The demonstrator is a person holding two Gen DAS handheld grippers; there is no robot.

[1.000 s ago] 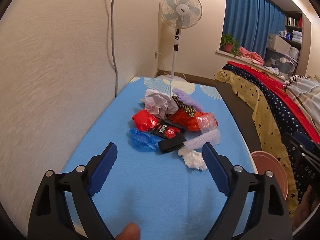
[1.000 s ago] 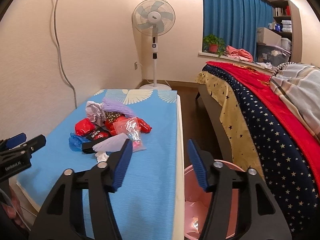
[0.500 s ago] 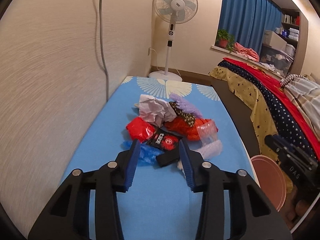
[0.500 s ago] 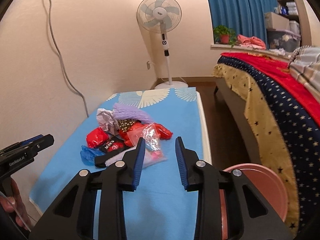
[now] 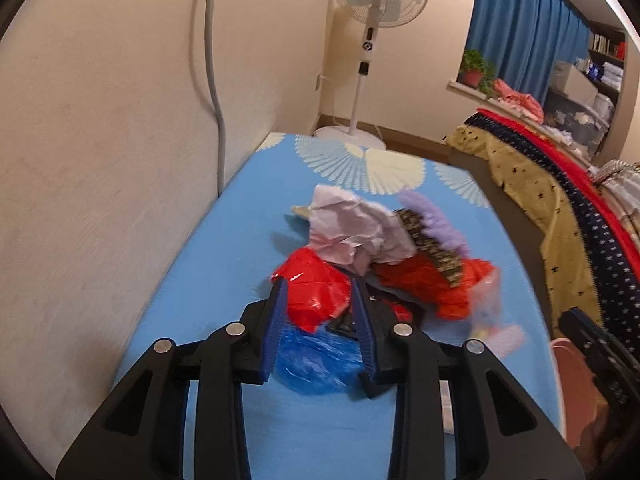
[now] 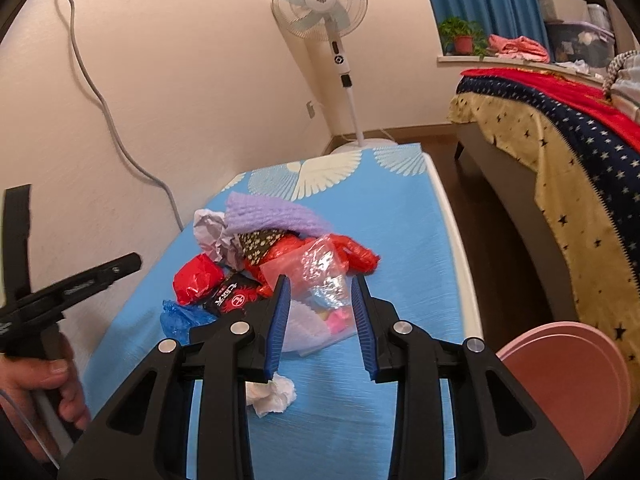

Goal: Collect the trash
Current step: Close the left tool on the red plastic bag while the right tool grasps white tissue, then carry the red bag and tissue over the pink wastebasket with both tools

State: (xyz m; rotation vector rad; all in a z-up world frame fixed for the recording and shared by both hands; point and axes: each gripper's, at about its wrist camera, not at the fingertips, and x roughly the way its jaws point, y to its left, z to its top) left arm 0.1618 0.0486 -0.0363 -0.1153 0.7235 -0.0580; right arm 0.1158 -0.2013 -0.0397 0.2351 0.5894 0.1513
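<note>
Both grippers have advanced to the trash pile, left gripper (image 5: 320,312) closing around a red wrapper (image 5: 316,292) at twelve o'clock, right gripper (image 6: 320,312) half-spread, framing a clear bag (image 6: 320,280).

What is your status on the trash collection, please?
Left gripper closing, jaws around red plastic wrapper. Right gripper part open, framing clear plastic bag. Pile unsorted on blue mat; pink bin unobstructed.

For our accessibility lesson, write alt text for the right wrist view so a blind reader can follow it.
The right gripper reaches over a blue table, its fingers either side of a clear plastic bag at the edge of a trash pile. Red wrappers, crumpled paper and a purple cloth lie behind; a pink bin stands at the right.
</note>
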